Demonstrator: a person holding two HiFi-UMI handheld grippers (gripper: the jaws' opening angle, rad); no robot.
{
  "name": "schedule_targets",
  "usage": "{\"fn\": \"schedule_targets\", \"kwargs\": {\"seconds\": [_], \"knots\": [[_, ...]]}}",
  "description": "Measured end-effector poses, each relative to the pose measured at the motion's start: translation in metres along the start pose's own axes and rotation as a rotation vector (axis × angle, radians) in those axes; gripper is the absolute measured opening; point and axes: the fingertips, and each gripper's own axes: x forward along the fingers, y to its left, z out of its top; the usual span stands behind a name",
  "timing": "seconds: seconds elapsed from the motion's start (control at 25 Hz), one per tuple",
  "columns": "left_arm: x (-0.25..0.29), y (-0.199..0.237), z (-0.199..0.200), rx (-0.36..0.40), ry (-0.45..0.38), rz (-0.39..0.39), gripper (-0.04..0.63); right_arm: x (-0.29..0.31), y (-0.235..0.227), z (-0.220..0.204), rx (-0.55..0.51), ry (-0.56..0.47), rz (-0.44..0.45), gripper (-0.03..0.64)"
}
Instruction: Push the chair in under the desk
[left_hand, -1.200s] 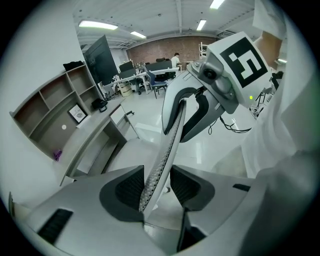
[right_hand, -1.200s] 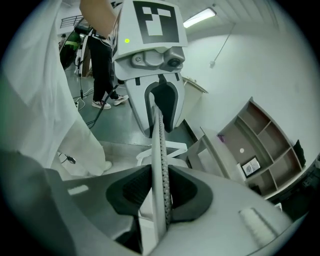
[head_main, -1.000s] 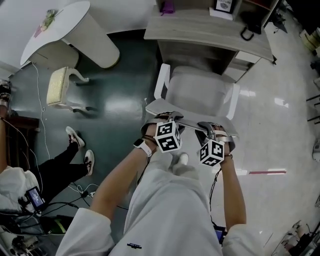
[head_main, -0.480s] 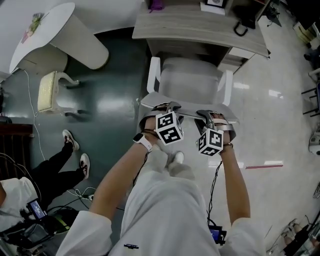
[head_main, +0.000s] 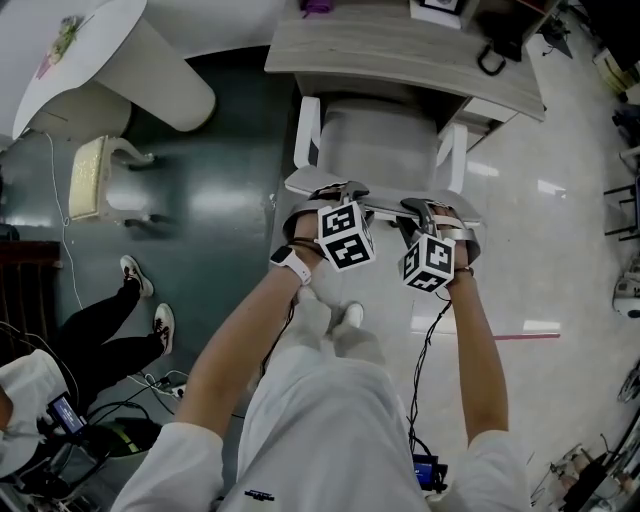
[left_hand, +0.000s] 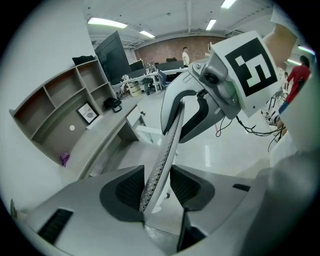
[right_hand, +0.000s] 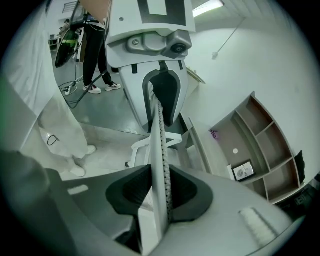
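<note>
Chair: a pale grey office chair with white armrests faces the tabletop. The front of its seat meets the tabletop's near edge. The rest of the seat and both armrests stand out on the floor.
Backrest: the backrest shows as a top edge running across just ahead of the person's two hands (a thin perforated panel, seen edge-on in both gripper views).
Left tool: the left tool is closed on the backrest's top edge toward its left end, with a dark pad against each face of the panel.
Right tool: the right tool grips the same edge toward its right end, and the panel stands clamped between its pads.
Arms: both reach forward and down from the pale sleeves, with a white watch on the left wrist.
Tabletop: grey wood grain, carrying a small framed picture, a purple object and a black object with a loop handle. An open shelf unit rises along its far side.
Floor: dark green on the left and pale and glossy on the right, where a short red strip lies near the person's right arm. The chair stands where the two colours meet.
Surroundings: a round white table and a cushioned stool are well to the left of the chair. Further left is a seated person's legs in black trousers and sneakers.
</note>
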Motion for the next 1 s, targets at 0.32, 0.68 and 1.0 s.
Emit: {"fn": "schedule_targets", "kwargs": {"seconds": [0.32,0.68,1.0], "knots": [[0.013,0.044,0.003,-0.015,0.013,-0.013,0.167,0.030,-0.038,0.003,-0.015,0.005,-0.039,0.112],[0.024,0.086,0.004,-0.008,0.020,-0.005,0.175,0.053,-0.070,0.010,-0.005,-0.014,-0.041,0.112],[0.023,0.088,-0.014,0.012,0.015,-0.005,0.178,0.060,-0.062,0.021,-0.003,-0.012,-0.063,0.112]]}}
